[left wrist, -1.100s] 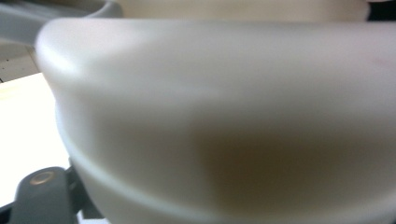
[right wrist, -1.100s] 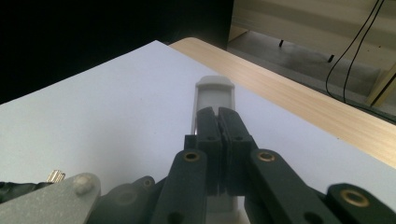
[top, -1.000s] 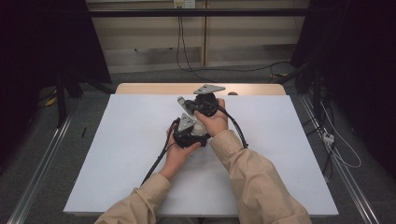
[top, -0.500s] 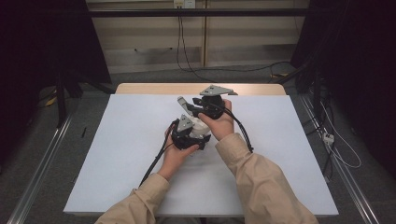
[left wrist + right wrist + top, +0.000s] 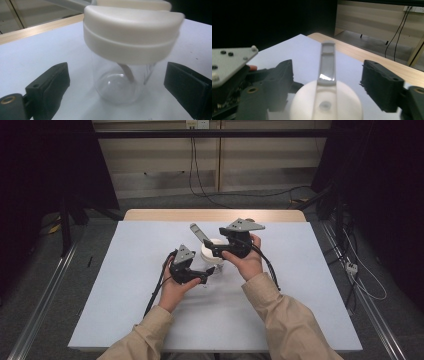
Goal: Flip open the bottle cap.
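Now, step: letting go of the jar [image 5: 117,82], which stands mid-table [image 5: 310,285].
Left gripper [image 5: 117,87]: jaws just opened wide, flanking the glass, clear of it.
Right gripper [image 5: 327,85]: jaws just opened, astride the lid [image 5: 325,105] handle [image 5: 327,62], untouching.
Next: likely withdraw without tipping it.

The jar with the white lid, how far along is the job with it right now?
Looks near its end. Done: the white lid sits on the clear jar, which stands upright on the white table. In hand: nothing is gripped; the left gripper and the right gripper have just been opening, their pads clear of the jar and lid. Left: probably just drawing both grippers away.
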The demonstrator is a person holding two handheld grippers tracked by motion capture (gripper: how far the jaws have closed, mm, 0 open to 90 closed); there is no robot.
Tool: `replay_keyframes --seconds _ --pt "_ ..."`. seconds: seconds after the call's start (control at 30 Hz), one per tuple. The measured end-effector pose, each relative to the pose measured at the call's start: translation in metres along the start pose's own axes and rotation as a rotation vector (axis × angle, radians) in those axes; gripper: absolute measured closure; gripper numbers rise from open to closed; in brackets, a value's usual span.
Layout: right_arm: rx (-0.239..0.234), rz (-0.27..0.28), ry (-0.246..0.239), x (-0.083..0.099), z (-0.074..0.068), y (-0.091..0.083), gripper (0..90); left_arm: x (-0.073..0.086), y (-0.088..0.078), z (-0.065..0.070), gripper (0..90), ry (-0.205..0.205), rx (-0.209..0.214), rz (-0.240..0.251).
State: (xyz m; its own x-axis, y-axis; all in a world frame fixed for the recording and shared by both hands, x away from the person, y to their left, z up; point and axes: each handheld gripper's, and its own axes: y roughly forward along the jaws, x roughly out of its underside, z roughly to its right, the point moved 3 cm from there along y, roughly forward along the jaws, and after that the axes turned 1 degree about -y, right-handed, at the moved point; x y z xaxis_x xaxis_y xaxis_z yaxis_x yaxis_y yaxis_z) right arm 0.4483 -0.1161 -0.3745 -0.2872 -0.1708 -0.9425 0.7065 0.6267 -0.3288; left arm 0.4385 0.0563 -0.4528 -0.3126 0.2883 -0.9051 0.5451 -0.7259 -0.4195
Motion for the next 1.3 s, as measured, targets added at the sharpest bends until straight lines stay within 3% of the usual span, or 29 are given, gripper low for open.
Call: replay_keyframes --seconds 0.17,0.53,0.97,1.3 --pt "0.004 0.022 -0.003 0.011 -0.003 -0.019 17.8 0.004 -0.019 0.001 5.1 -0.004 0.02 0.007" --pt "0.013 0.036 0.0 0.042 0.0 -0.056 14.6 0.017 -0.051 -0.006 4.7 -0.02 0.005 0.014" --pt "0.052 0.03 -0.01 0.072 0.005 -0.078 12.6 0.025 -0.067 -0.009 4.9 -0.024 0.003 0.022" --pt "0.076 0.03 0.005 0.094 0.009 -0.093 10.1 0.031 -0.086 -0.014 4.9 -0.011 0.039 0.054"
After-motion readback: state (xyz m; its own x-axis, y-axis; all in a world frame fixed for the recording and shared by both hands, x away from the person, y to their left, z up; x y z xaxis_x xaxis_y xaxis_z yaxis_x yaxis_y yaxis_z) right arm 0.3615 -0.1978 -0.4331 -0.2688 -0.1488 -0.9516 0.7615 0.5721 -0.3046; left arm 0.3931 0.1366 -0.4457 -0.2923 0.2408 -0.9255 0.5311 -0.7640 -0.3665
